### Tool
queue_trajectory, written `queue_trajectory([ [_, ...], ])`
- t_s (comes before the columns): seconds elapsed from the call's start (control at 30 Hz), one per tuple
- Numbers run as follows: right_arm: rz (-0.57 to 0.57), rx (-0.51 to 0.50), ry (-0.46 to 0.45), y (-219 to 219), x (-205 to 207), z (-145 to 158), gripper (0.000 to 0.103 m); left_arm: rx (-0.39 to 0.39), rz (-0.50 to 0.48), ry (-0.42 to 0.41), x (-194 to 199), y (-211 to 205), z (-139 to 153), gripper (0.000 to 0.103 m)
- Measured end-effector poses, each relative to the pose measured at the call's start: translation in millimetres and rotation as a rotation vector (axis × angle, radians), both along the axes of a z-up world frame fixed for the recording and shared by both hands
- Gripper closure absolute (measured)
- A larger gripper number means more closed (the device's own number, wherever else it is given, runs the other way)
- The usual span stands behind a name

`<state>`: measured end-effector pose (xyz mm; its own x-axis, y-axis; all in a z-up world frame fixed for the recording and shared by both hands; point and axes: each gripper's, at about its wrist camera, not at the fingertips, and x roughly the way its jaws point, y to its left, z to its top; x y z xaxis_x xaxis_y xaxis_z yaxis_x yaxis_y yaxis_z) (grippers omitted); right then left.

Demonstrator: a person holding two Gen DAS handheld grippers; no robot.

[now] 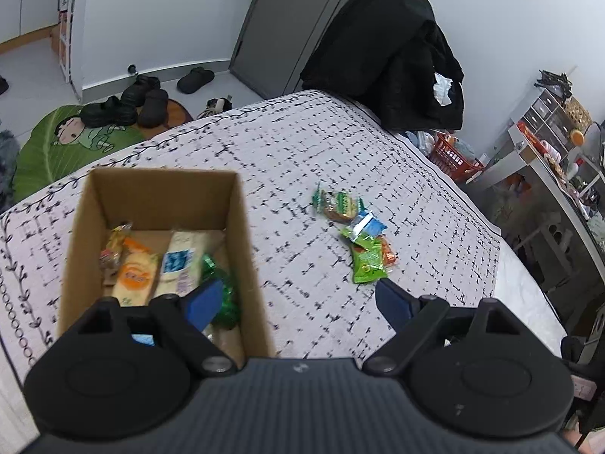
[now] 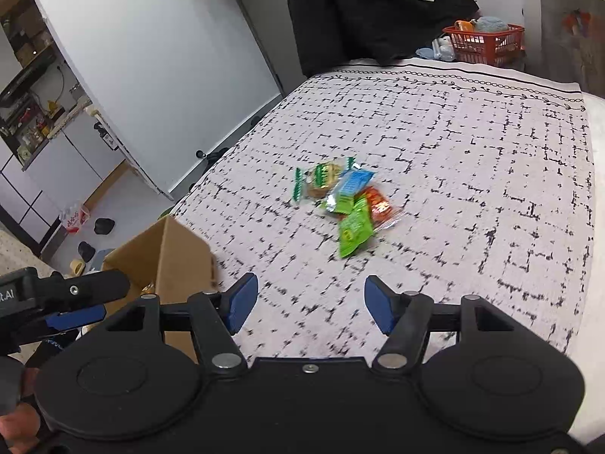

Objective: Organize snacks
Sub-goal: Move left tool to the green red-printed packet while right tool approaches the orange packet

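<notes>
Green, blue and orange snack packets [image 2: 348, 204] are heaped ahead of the right gripper [image 2: 311, 308], whose fingers are parted and empty. Overlapping wrappers could be nipped together or slip. The left gripper [image 1: 298, 302], also spread, straddles the cardboard box [image 1: 242, 234] wall.

Brown box [image 1: 159, 196]; white cloth [image 1: 302, 143], black dashes; green packet [image 1: 366, 265].

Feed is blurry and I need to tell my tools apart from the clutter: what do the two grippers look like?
Both match: the left gripper and right gripper have matte black bodies with two round housings, black linkage arms on silver pivot pins, and blue pads on the jaws. In the right wrist view, white lettering shows on the left gripper's side.
</notes>
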<state>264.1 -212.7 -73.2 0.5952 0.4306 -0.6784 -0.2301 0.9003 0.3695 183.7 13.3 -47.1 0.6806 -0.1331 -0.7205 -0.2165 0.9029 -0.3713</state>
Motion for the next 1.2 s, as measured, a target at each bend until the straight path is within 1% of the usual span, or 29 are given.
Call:
queue_trajectory([
  [0.17, 0.0, 0.006, -0.011, -14, 17, -5, 0.041, 0.02, -0.014, -0.005, 19, -18, -1, 0.016],
  [0.33, -0.005, 0.018, -0.01, -28, 35, -10, 0.041, 0.021, -0.032, -0.001, 37, -34, -5, 0.016],
  [0.53, -0.03, 0.034, 0.009, -43, 57, -20, 0.042, 0.02, -0.054, 0.004, 60, -55, -15, 0.017],
  [0.6, -0.035, 0.038, 0.015, -48, 65, -24, 0.045, 0.011, -0.057, 0.014, 69, -61, -20, 0.018],
  [0.67, -0.031, 0.046, 0.024, -50, 73, -28, 0.053, 0.004, -0.055, 0.017, 78, -66, -27, 0.019],
  [0.73, -0.029, 0.066, 0.042, -53, 82, -34, 0.057, 0.003, -0.058, 0.022, 86, -71, -34, 0.022],
  [0.77, -0.031, 0.068, 0.049, -54, 86, -38, 0.058, 0.002, -0.062, 0.027, 90, -74, -38, 0.023],
  [0.9, -0.025, 0.065, 0.054, -55, 100, -50, 0.058, -0.02, -0.072, 0.061, 110, -80, -55, 0.031],
  [1.0, -0.031, 0.081, 0.059, -56, 108, -58, 0.058, -0.032, -0.065, 0.085, 123, -83, -67, 0.032],
  [1.07, -0.038, 0.103, 0.071, -58, 112, -67, 0.058, -0.033, -0.073, 0.095, 132, -87, -75, 0.034],
  [1.2, -0.044, 0.093, 0.091, -59, 117, -78, 0.058, -0.041, -0.076, 0.119, 146, -91, -89, 0.04],
])
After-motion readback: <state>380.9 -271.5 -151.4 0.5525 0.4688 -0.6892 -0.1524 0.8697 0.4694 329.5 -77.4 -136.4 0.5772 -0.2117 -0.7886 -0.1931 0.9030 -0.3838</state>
